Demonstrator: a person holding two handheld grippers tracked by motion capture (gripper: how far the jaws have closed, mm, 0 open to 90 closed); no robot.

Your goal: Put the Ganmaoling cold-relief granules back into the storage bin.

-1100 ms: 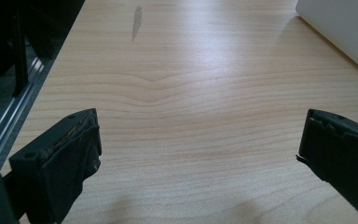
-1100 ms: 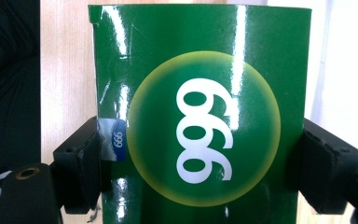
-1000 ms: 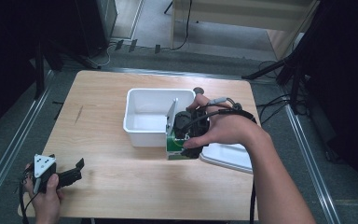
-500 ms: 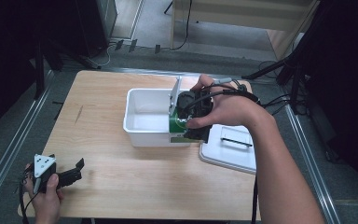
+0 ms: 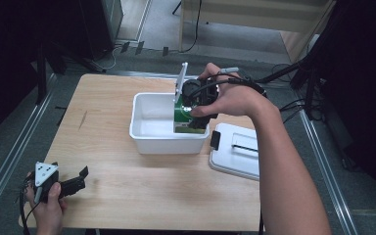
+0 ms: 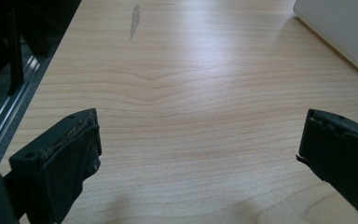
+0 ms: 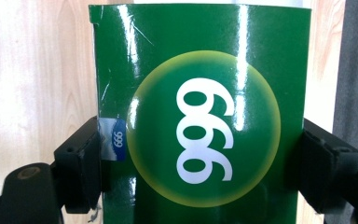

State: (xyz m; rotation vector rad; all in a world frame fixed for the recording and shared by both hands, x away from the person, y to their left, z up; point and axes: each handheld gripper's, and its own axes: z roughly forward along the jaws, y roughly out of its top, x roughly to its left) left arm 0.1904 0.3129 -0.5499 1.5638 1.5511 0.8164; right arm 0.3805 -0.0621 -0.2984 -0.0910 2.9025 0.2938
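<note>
I have the green carton (image 7: 200, 116) clamped in my right hand-held gripper (image 5: 196, 105) — the two black pads press flat on its opposite sides, about midway along the printed circle. In the high view the carton (image 5: 190, 119) hangs over the right end of the white tub (image 5: 149, 139), its lower part already below the rim, close to the near right corner. Whether its base touches the tub floor I cannot tell from here; my own hand covers that spot.

To do this well I keep the carton upright and lower it straight down, with a little room off the right wall so the pads do not scrape the rim. The grip sits on glossy card, so I keep the squeeze steady and even — too hard and the sides buckle, too light and it slides. I open only once I feel the base seated, then lift straight up so the pads do not drag it over.

The white lid (image 5: 237, 152) lies flat on the bench (image 5: 127, 196) just right of the tub, clear of my path. My left hand-held gripper (image 5: 66, 183) rests at the near left corner of the bench, jaws wide with nothing between them.
</note>
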